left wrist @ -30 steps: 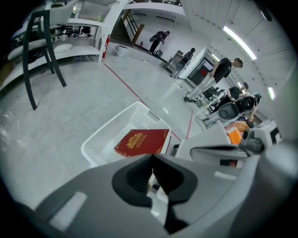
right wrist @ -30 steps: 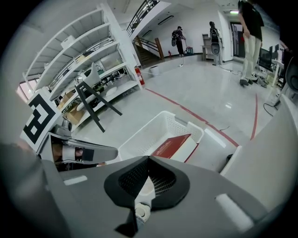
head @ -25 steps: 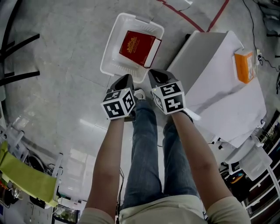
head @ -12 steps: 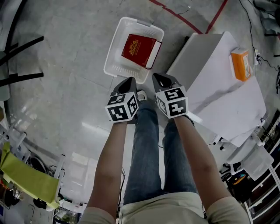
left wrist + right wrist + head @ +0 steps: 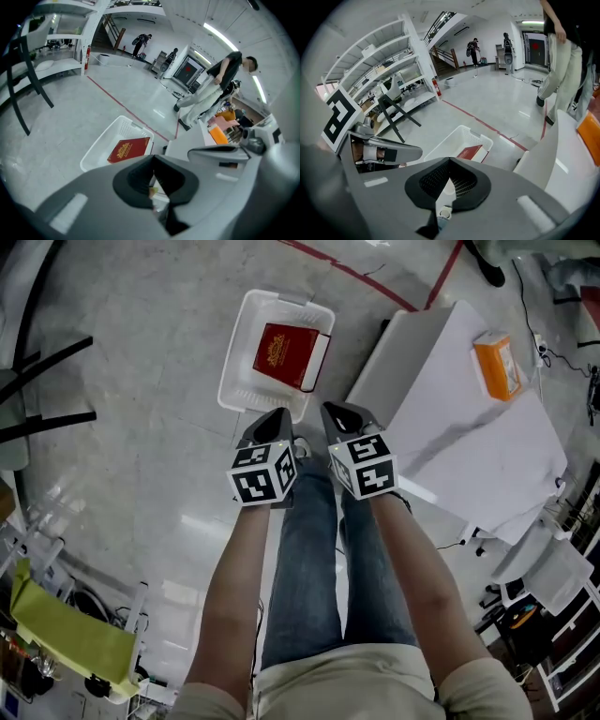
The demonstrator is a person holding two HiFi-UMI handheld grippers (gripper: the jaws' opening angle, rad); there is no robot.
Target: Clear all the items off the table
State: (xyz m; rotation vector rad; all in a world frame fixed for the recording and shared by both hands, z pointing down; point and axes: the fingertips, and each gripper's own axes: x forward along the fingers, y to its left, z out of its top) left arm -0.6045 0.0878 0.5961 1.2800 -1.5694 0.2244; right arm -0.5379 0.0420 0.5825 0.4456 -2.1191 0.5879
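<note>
**A:** State of the left gripper [image 5: 274,418]?

**B:** Clenched, jaws pressed together, nothing between them. Held above the grey floor, pointing steeply down, just beside the near end of the white basket [image 5: 240,381].

**A:** And of the right gripper [image 5: 336,412]?

**B:** Likewise clenched and empty. Held alongside the left one, near it but not touching, between the basket and the table [image 5: 450,456].

**A:** Contents of the basket?

**B:** 1 red book [image 5: 281,354] with a gold emblem on the cover. Lies face up, toward the side of the basket nearer the table.

**A:** Left on the table?

**B:** 1 orange box [image 5: 494,367], resting on the white cloth toward the far edge. Well apart from both grippers.

**A:** Surroundings?

**B:**
- 1 red tape line [image 5: 337,268] across the floor beyond the basket.
- 2 legs in blue jeans [image 5: 305,559] directly below the grippers.
- In the left gripper view, 1 standing person [image 5: 213,91] at the far side of the table.
- In the right gripper view, white shelving [image 5: 384,70] along the wall at left.
</note>
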